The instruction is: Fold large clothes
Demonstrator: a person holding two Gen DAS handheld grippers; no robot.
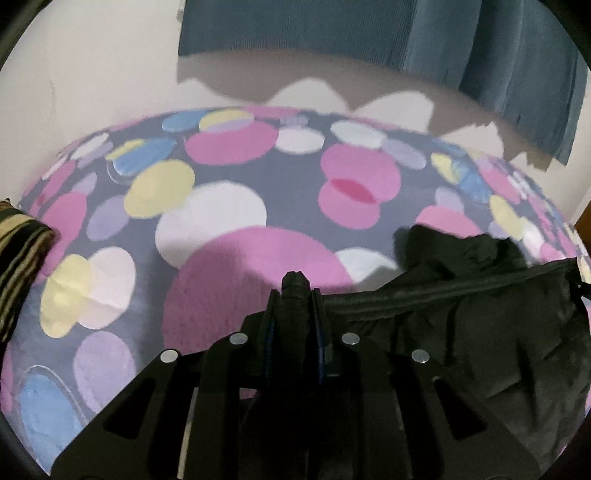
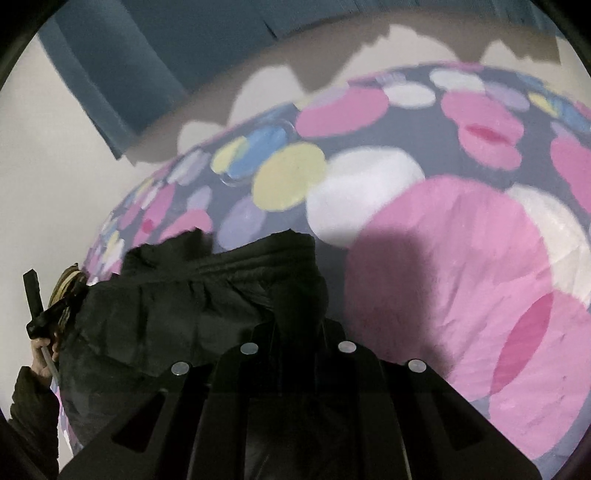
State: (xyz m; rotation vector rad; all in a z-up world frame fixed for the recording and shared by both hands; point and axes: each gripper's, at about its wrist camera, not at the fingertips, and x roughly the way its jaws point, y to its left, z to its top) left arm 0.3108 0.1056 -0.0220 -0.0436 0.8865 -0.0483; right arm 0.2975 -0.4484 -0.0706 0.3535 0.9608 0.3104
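A large black padded garment (image 1: 480, 317) hangs between my two grippers over a bed with a spotted cover (image 1: 221, 206). My left gripper (image 1: 295, 299) is shut on a bunched corner of the garment, which pokes out between its fingers; the rest stretches off to the right along a seam. In the right wrist view the same black garment (image 2: 177, 306) spreads to the left. My right gripper (image 2: 299, 325) is shut on its edge, with the fingertips buried under black cloth. The other hand-held gripper (image 2: 37, 310) shows at the far left, held by a hand.
A striped folded cloth (image 1: 22, 258) lies at the bed's left edge. A blue curtain (image 1: 369, 33) hangs against the pale wall behind the bed. The spotted cover (image 2: 461, 258) stretches bare ahead of both grippers.
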